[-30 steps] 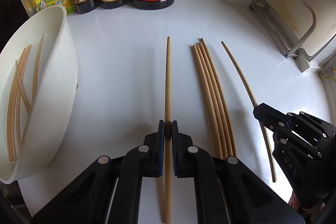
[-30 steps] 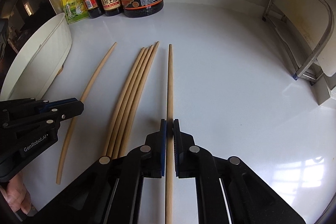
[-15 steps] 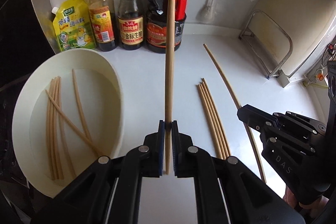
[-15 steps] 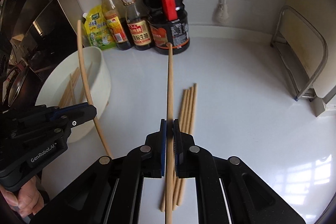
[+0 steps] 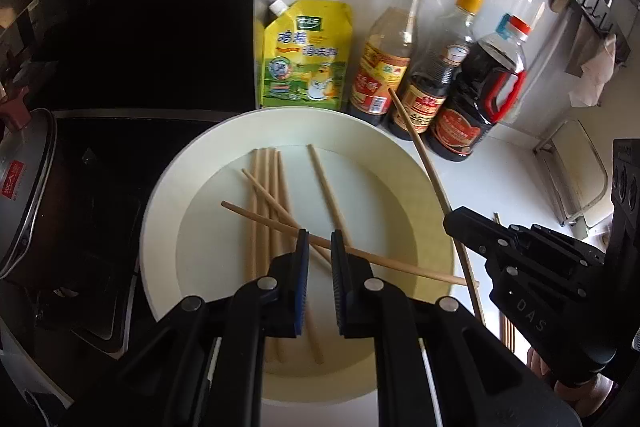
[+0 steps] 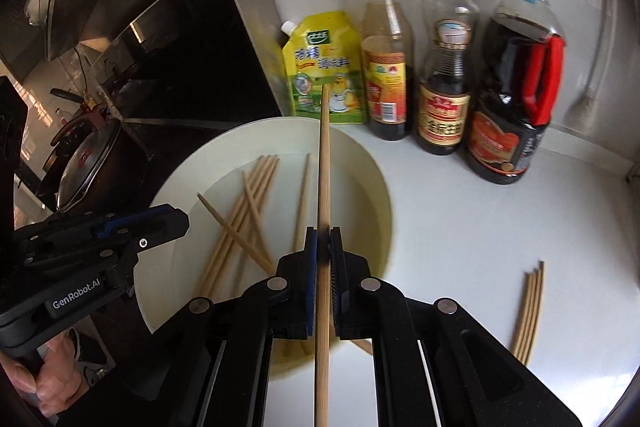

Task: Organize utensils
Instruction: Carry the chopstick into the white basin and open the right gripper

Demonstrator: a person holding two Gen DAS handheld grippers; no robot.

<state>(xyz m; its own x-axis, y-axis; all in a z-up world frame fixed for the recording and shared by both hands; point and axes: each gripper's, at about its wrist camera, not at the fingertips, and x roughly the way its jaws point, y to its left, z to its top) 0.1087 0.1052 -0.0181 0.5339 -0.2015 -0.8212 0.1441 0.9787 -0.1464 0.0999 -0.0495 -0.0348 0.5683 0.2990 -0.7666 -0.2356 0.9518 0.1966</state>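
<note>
the left gripper (image 5: 319,239) now hovers over the white basin (image 5: 168,187) with a narrow gap between its pads. its jaws have just been opening, and the chopstick it carried half a second ago is no longer clamped. a loose chopstick (image 5: 400,263) lies in the basin behind the gap, one end on the right rim, and is probably the one let go. so the left hand's delivery looks done.

the right gripper (image 6: 323,241) is closed tight on its own chopstick (image 6: 325,163). both tools were down at the white counter (image 6: 460,227) 1 second ago and have since come across to the basin.

the held chopstick's long axis runs straight along the gripper's pointing line, far tip out over the basin toward the yellow seasoning pouch (image 6: 324,67), near end trailing back under the tool. the basin's other chopsticks (image 5: 266,187) lie mostly front to back. 4 more (image 6: 530,307) wait on the counter, well apart from the basin.
</note>
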